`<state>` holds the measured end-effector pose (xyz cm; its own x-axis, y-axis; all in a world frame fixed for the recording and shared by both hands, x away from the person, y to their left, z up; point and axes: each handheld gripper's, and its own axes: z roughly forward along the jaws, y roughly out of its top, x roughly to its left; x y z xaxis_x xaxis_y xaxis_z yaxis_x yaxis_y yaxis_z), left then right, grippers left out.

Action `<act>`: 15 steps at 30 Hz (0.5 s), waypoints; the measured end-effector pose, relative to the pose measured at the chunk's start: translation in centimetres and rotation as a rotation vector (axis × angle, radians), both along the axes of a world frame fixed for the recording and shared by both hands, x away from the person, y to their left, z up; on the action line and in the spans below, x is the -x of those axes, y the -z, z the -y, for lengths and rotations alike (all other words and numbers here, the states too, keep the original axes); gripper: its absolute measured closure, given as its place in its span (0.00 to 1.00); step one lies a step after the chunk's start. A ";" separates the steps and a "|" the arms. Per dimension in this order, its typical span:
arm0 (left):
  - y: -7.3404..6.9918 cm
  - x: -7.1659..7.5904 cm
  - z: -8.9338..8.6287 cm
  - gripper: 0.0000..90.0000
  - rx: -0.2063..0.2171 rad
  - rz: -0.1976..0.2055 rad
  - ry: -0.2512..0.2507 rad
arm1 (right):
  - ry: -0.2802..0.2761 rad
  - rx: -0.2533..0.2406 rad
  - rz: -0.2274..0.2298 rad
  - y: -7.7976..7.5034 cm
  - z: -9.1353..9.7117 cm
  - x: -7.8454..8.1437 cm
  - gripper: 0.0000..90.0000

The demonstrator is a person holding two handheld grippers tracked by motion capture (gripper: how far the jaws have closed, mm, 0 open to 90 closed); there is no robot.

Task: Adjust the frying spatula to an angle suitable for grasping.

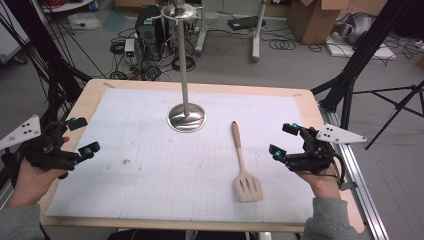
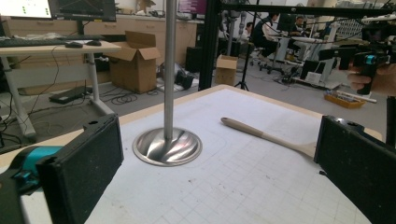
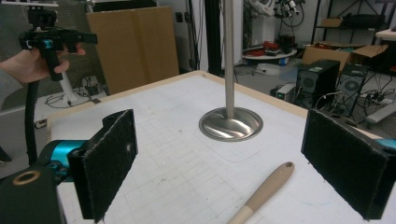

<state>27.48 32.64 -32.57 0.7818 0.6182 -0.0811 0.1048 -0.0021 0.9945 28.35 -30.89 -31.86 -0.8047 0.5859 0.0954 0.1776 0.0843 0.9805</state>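
Hands low at table edges, left tongs (image 1: 83, 135) agape, right tongs (image 1: 283, 138) agape

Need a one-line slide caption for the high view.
Both open tools, left and right, flank a gridded mat holding a slotted spatula and a metal stand, nothing grasped.

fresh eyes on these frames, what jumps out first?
The tall metal stand, its shiny round base sitting at the far middle of the white gridded mat. Next, the beige slotted spatula lying flat to the right of the base, handle toward the far edge. The left claw and right claw are held at the mat's two sides, jaws open, holding nothing.
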 end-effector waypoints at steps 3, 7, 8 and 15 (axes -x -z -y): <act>0.2 -0.1 0.1 0.02 -0.006 -0.009 0.002 | 0.016 -0.004 -0.012 0.2 0.0 -0.2 0.11; 0.2 -0.2 0.3 0.02 0.011 -0.022 0.009 | 0.037 -0.008 -0.031 0.6 0.1 -0.4 0.11; 0.0 -0.2 0.4 0.02 0.029 -0.014 0.015 | 0.045 -0.014 -0.044 0.8 0.1 -0.6 0.11; 0.5 -0.2 0.3 0.02 0.018 -0.031 0.005 | 0.033 0.026 -0.098 1.9 -0.7 -1.5 0.19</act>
